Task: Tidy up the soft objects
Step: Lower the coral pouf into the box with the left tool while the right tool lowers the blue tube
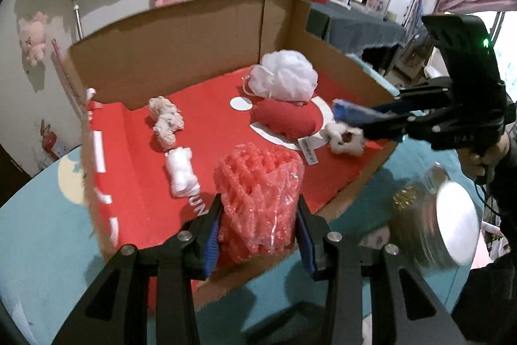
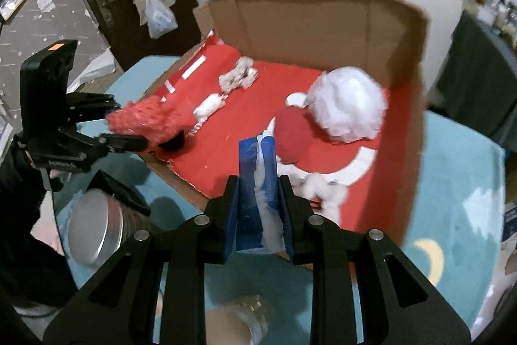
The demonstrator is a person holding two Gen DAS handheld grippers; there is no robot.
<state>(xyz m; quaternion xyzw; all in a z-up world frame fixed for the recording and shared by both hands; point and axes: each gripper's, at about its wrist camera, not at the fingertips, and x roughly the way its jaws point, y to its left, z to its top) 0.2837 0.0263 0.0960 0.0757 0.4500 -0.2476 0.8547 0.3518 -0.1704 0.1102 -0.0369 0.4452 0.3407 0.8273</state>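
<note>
Both grippers loaded over the cardboard box.
Left gripper jaws clamp the pink foam netting above the box's near edge; right gripper jaws are pressed together on a blue-and-white packet.

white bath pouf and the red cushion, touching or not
Touching. The left wrist view shows the white bath pouf resting against the red cushion's back edge, no gap between them.
</note>
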